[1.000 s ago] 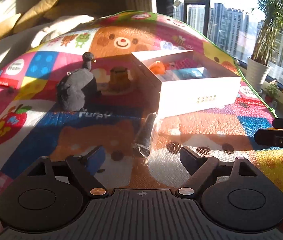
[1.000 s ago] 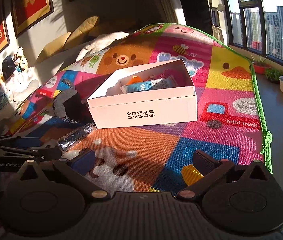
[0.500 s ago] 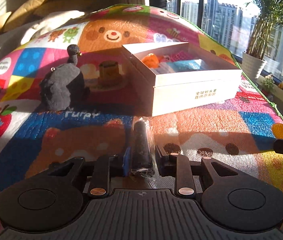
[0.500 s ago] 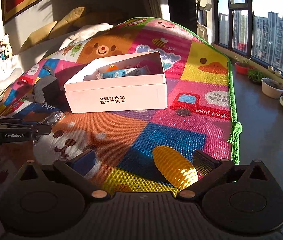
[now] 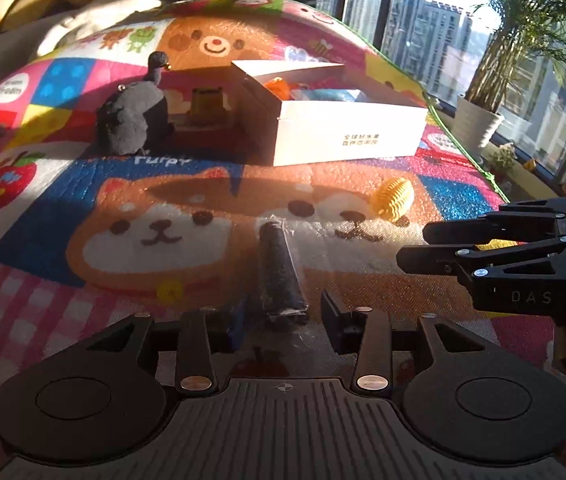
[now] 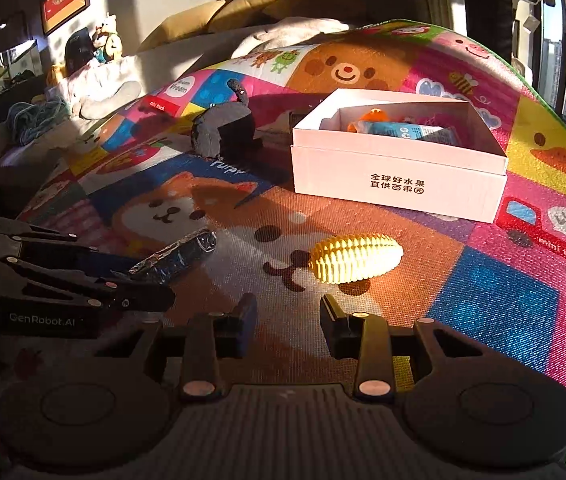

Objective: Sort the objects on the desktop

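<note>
The dark wrapped roll point(image 5: 281, 276) lies on the play mat point(image 5: 63, 208) at lower centre of the left wrist view, its near end between the parted fingers of the left gripper point(image 5: 283, 320), which I judge is not clamping it.

The yellow ribbed toy point(image 6: 357, 258) lies just ahead of the open, empty right gripper point(image 6: 289, 322). The white box point(image 6: 399, 184) at upper right already holds some items, so sorting looks partly done, with these two and the grey plush point(image 6: 225, 128) still out.

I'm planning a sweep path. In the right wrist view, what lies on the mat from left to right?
Left gripper → wrapped dark roll → dark plush toy → yellow ridged toy → white box.
</note>
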Action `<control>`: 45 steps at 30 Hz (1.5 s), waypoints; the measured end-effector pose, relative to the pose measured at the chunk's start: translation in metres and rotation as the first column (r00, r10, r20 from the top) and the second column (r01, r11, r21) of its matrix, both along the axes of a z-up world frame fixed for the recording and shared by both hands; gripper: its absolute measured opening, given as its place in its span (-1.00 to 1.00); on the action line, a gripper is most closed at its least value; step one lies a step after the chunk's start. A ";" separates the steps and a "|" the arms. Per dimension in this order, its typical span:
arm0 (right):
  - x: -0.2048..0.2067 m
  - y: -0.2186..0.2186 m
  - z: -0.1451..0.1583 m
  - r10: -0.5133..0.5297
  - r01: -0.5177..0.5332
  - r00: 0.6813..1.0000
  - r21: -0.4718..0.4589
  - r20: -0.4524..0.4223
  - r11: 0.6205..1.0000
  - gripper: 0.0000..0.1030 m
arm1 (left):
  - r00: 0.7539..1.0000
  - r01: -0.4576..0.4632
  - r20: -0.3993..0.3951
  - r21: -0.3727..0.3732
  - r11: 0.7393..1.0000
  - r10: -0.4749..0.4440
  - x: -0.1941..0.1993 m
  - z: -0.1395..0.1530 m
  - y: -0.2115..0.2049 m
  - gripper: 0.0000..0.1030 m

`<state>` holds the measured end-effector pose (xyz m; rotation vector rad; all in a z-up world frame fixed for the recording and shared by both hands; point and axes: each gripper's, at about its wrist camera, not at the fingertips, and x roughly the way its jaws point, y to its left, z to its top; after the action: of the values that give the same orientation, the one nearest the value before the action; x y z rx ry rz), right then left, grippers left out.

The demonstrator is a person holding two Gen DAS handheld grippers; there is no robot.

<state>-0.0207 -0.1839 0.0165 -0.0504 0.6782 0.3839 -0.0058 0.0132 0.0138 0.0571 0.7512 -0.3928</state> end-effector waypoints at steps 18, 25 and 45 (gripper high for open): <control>0.023 -0.020 -0.015 -0.202 0.203 0.976 0.000 -0.084 0.979 1.00 | 0.943 -0.331 0.093 0.188 0.925 0.319 0.041 -0.002 0.061 0.93; 0.026 -0.007 -0.017 -0.227 0.221 0.970 -0.077 -0.086 0.972 1.00 | 0.966 -0.257 0.050 0.074 0.964 0.253 0.037 -0.006 0.050 1.00; 0.125 0.028 -0.013 -0.233 0.233 0.972 -0.004 -0.020 0.972 0.30 | 0.973 -0.230 0.057 0.075 0.970 0.226 0.031 -0.011 0.039 1.00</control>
<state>0.1040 -0.1557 0.0038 0.0316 0.6957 0.1578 0.0251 0.0520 0.0025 0.0559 0.7168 -0.1413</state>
